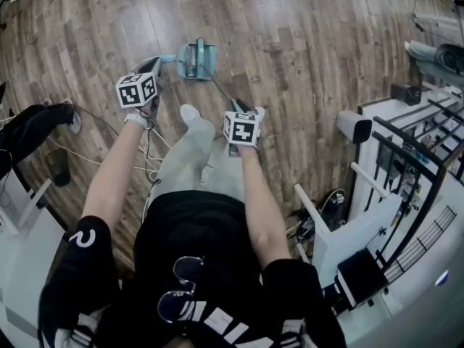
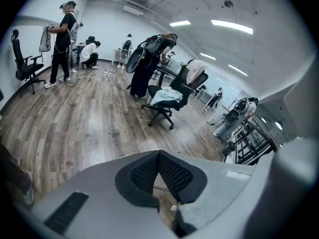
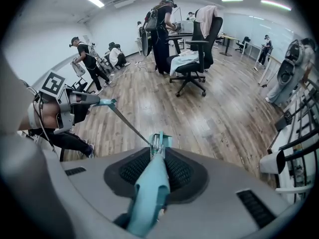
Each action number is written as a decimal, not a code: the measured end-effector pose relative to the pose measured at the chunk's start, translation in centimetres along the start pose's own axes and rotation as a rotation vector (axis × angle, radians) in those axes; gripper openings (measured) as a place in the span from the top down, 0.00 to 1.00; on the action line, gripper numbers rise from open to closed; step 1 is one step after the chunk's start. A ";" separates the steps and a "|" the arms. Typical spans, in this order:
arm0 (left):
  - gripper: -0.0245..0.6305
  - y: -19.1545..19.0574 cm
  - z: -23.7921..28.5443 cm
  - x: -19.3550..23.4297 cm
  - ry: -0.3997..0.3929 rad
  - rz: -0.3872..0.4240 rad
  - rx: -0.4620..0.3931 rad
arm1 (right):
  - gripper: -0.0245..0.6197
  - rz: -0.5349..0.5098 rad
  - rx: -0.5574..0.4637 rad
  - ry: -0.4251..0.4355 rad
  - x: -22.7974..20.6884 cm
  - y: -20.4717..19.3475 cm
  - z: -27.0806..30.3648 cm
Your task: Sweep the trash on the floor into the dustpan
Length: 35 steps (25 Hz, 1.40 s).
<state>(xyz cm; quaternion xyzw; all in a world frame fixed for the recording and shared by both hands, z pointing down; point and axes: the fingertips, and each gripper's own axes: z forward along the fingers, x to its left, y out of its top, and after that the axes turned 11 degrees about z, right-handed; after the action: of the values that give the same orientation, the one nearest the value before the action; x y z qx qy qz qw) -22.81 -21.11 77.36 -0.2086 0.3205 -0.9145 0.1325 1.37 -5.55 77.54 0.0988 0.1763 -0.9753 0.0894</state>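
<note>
A teal dustpan [image 1: 197,59] shows over the wood floor ahead of my feet; I cannot tell whether it rests on the floor. Its short teal handle [image 1: 170,58] runs left into the tips of my left gripper [image 1: 156,67], which is shut on it. In the left gripper view the pads [image 2: 172,176] meet and no teal shows. My right gripper [image 1: 237,109] is shut on the teal broom grip [image 3: 149,193]. The broom's thin rod [image 3: 130,126] leads to the dustpan [image 3: 102,102] beside the left gripper [image 3: 87,99]. No trash is in sight.
White racks and equipment [image 1: 391,194] crowd the right side. Loose cables [image 1: 94,151] trail on the floor at the left. My shoe [image 1: 190,112] is just behind the dustpan. Farther off stand an office chair [image 2: 167,101] and several people [image 2: 62,44].
</note>
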 end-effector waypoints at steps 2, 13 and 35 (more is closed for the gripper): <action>0.96 0.2 -0.2 -0.2 -0.005 0.005 -0.001 | 0.83 0.015 -0.009 -0.009 -0.7 0.0 -0.8; 0.96 4.5 -5.6 -7.7 -0.139 0.125 -0.120 | 0.83 0.094 -0.111 -0.032 -3.2 0.3 -7.1; 0.96 1.9 -14.0 -21.7 -0.232 0.290 -0.210 | 0.83 0.205 -0.263 -0.071 -10.0 -2.9 -16.7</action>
<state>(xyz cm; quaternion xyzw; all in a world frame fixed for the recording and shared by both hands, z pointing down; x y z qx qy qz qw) -10.12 -6.95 59.80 -0.2770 0.4233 -0.8172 0.2762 13.14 4.57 65.40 0.0690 0.2881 -0.9324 0.2069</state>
